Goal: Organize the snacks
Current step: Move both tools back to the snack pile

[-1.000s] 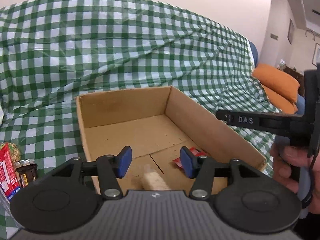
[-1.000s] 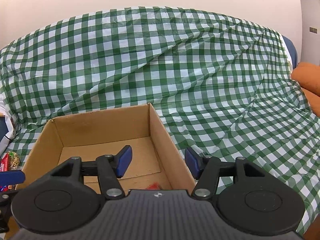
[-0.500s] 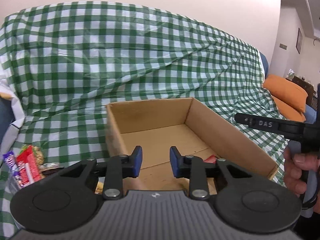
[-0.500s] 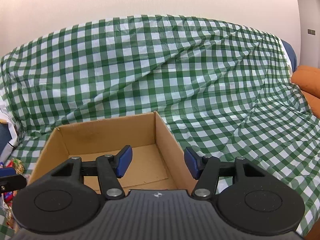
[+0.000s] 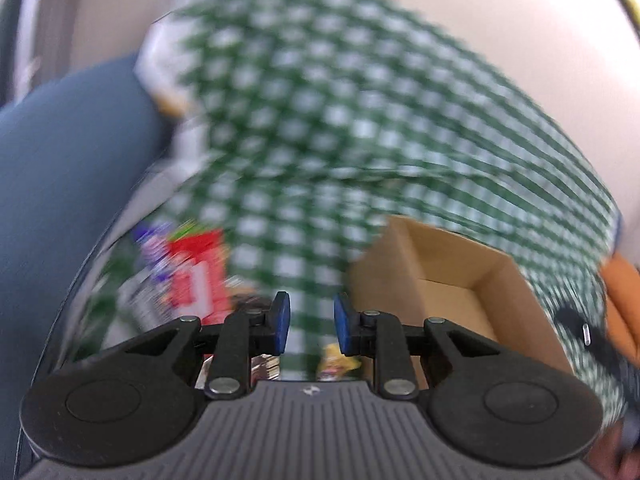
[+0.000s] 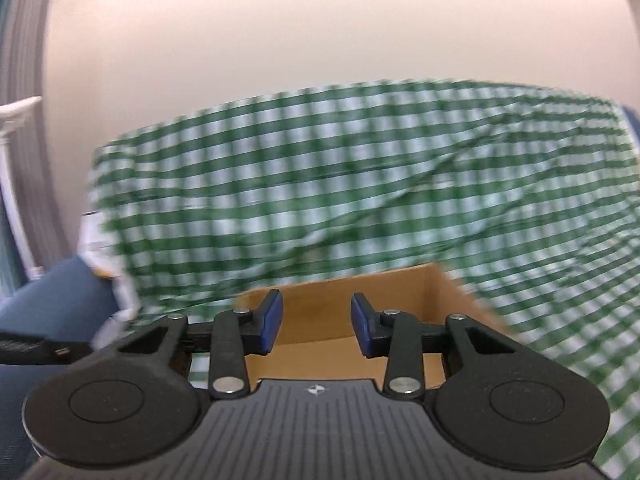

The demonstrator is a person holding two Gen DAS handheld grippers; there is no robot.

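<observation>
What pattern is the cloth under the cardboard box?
Green and white checks on the cloth, clearest in the right wrist view.

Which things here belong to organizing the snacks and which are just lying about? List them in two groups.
Part of the job:
- cardboard box, open-topped
- snack packets, a blurred pile left of the box
- left gripper, jaws closing, nothing between them
- right gripper, jaws closing, nothing between them

Just lying about:
- green checked cloth
- orange cushion
- blue upholstery

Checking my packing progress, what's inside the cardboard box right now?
Only bare brown floor and inner walls show inside the cardboard box. Its near part is hidden behind the left tool, and the frames are blurred.
</observation>
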